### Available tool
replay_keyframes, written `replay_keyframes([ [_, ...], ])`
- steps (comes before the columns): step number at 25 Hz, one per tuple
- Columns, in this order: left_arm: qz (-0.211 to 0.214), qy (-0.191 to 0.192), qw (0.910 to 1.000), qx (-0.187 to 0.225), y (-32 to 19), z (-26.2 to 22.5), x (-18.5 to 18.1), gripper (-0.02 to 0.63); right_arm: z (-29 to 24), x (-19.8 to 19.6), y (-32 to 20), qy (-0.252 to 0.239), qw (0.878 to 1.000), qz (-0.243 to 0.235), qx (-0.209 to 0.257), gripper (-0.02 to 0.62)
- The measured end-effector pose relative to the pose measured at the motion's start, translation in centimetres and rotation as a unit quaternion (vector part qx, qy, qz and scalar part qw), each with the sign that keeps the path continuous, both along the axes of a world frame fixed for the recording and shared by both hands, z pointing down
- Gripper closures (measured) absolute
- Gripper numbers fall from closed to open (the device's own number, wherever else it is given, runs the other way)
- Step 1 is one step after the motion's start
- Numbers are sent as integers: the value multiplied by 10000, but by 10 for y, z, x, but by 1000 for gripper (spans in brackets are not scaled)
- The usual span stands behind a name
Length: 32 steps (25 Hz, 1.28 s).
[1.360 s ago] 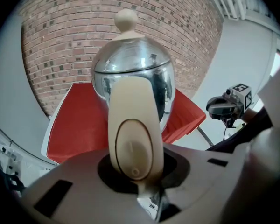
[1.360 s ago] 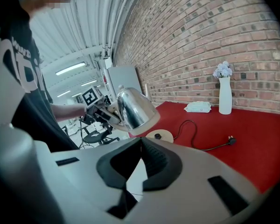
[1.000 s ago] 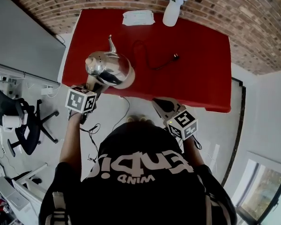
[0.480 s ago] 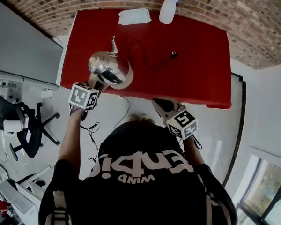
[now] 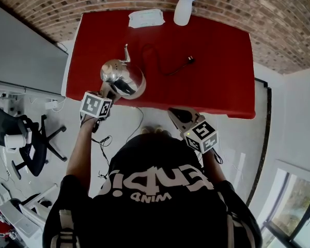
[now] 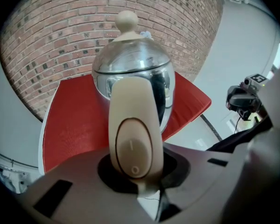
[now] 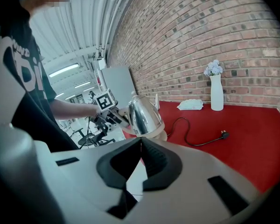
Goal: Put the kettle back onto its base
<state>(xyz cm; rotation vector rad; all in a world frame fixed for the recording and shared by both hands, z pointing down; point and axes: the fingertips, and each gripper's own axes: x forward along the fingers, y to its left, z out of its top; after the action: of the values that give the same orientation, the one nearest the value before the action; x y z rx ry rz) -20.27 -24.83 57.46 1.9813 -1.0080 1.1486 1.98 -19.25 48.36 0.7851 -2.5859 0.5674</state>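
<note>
**Head view.** The red table [image 5: 212, 81] filled the upper half of the frame. The kettle [image 5: 121, 77] was at the table's 8 o'clock corner, spout toward 12 o'clock. A beige crescent of the base [image 5: 141, 88] showed at the kettle's 4 o'clock side. The left gripper [image 5: 108, 93] reached in from 7 o'clock and met the kettle's handle. The right gripper [image 5: 176, 115] was off the table's near edge, at the kettle's 4 o'clock and well apart from it. The power cord [image 5: 168, 68] ran from the base toward 2 o'clock. The white vase [image 5: 182, 10] and a folded cloth [image 5: 146, 18] sat along the far edge at 12 o'clock.

**Left gripper view.** The left gripper [image 6: 142, 171] was clamped on the beige handle [image 6: 133, 115], just below the switch [image 6: 132, 148]. The kettle body [image 6: 133, 73] stood upright above it, with the lid knob [image 6: 127, 20] at 12 o'clock. The table [image 6: 70, 125] lay behind. The right gripper [image 6: 245, 99] showed at 3 o'clock.

**Right gripper view.** The right gripper [image 7: 140, 146] had its pads together at the tips, with nothing between them. Directly at 12 o'clock from the tips, the kettle [image 7: 143, 115] stood over the base [image 7: 157, 135]. I could not tell whether it was fully seated. The left gripper [image 7: 117, 118] held the handle from 9 o'clock. The cord [image 7: 196, 136], cloth [image 7: 190, 105] and vase [image 7: 216, 92] lay toward 2 o'clock.
</note>
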Motion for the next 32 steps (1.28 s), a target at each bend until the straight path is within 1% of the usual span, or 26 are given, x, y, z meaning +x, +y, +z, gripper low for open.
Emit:
replay_keyframes([
  [9,91,-115,9998,-146,5,13,1,548,-1,1,0,-43,10000,66,-53,572],
  [18,101,-197,9996,-190,3,19,3,548,1,3,2,-36,9999,92,-119,572],
  [26,262,-462,9984,-170,-1,24,7,546,2,4,2,-58,9999,97,-123,572],
  [32,307,-545,9979,-178,-1,25,7,545,1,3,2,-63,9999,67,-98,572],
])
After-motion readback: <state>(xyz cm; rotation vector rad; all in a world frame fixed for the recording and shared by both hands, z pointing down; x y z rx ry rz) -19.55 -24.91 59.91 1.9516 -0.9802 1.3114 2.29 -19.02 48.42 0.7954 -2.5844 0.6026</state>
